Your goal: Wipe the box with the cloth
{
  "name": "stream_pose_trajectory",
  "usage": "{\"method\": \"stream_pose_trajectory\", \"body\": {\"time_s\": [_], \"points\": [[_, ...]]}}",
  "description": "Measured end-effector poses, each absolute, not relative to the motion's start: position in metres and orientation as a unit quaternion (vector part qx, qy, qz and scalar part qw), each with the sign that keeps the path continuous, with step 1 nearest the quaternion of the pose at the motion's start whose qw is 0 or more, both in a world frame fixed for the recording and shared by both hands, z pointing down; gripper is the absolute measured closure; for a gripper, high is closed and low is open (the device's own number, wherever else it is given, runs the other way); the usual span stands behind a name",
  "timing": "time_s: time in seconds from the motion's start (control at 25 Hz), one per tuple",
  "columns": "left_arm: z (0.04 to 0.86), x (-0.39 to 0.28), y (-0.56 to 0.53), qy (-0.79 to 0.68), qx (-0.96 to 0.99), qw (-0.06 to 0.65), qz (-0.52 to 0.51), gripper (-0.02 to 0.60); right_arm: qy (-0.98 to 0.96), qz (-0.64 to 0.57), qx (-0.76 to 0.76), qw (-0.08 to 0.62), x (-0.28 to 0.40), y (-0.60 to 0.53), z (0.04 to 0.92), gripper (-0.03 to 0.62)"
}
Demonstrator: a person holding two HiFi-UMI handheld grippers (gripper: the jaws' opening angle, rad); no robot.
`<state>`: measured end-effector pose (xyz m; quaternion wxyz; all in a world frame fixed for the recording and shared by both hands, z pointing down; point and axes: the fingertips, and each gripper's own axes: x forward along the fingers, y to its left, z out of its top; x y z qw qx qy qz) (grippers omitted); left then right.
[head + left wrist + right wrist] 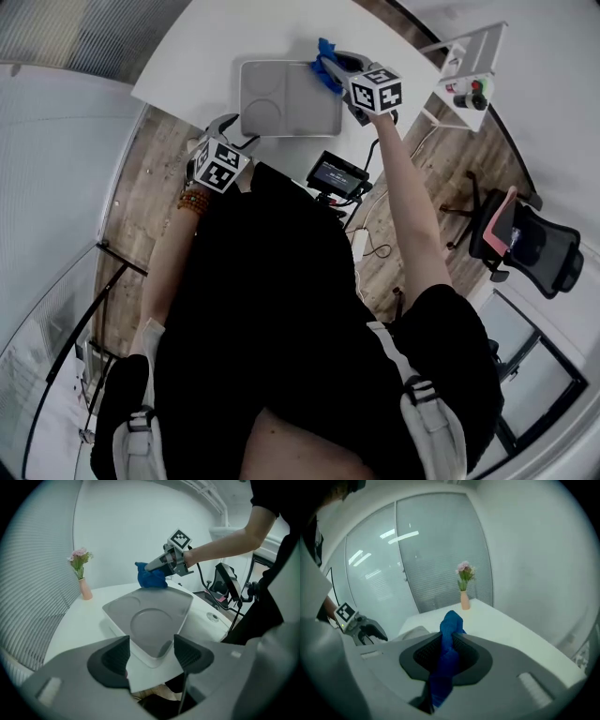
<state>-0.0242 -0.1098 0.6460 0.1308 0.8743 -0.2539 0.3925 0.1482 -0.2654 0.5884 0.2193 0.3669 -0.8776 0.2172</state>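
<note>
On the white table (178, 66): a smooth, slick-looking top, with the grey-topped box (286, 98) lying close to the near edge. Could let the box skid toward that edge under a hard stroke, with nothing on the surface to check it.

Against that, only the left gripper (151, 656): jaws apart, the box's near corner between them, neither pad seeming to press on it. Braces nothing as it stands, so probably lets the box swing or slide at the first push.

At the box's far corner, the right gripper (449, 651): clamped shut on the blue cloth (447, 634), one end poking out past the tips and the rest trailing down behind. Cannot tell whether the cloth touches the box. Risks scraping the top with bare jaw tips if lowered too steeply, given how little cloth leads in front. Risks also dragging the cloth out of the grip, pinched as a thin twisted bunch.

Smallest, the pink vase of flowers (84, 587): farther back on the table, well apart from the box. Topples only on a wide overshoot.
</note>
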Motion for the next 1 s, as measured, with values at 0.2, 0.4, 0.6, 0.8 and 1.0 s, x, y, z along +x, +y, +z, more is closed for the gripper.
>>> {"method": "stream_pose_trajectory", "body": {"time_s": [0.2, 0.4, 0.6, 0.8, 1.0], "points": [[0.648, -0.021, -0.110, -0.252, 0.874, 0.128, 0.395, 0.272, -0.849, 0.255, 0.353, 0.301, 0.126, -0.264, 0.637, 0.516], [0.646, -0.021, -0.109, -0.255, 0.875, 0.128, 0.391, 0.272, -0.840, 0.270, 0.325, 0.342, 0.109, -0.264, 0.644, 0.516], [0.644, -0.019, -0.107, -0.263, 0.876, 0.129, 0.383, 0.272, -0.844, 0.289, 0.289, 0.347, 0.092, -0.257, 0.646, 0.517], [0.642, -0.018, -0.108, -0.260, 0.878, 0.129, 0.381, 0.272, -0.853, 0.274, 0.246, 0.370, 0.066, -0.247, 0.645, 0.517], [0.641, -0.017, -0.107, -0.259, 0.878, 0.130, 0.381, 0.267, -0.854, 0.282, 0.238, 0.365, 0.060, -0.241, 0.643, 0.517]]}}
